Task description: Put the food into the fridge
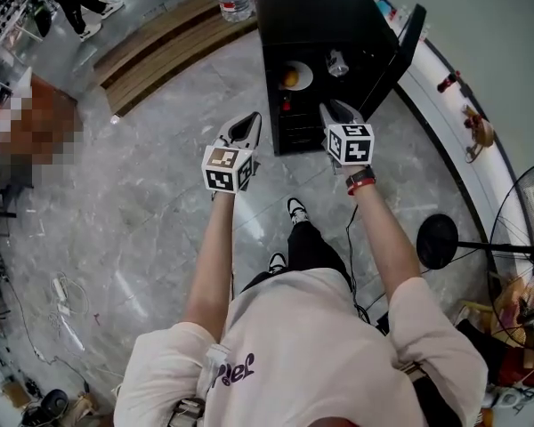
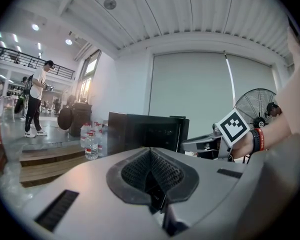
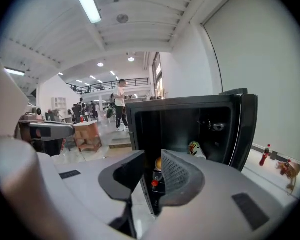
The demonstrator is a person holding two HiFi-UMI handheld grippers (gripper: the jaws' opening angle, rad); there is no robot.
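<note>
Food (image 1: 290, 78) already sits on a plate (image 1: 306, 71) inside the open fridge (image 1: 313, 12), with a packet (image 1: 336, 62) near it — loading looks done. Left gripper (image 1: 243, 128): jaws together, empty. Right gripper (image 1: 339, 112): narrow gap, nothing between. Likely remaining — closing the door (image 1: 408, 43).

both arms reach forward, left tongs (image 1: 246, 123) pressed together, right tongs (image 1: 336, 111) slightly parted.
</note>
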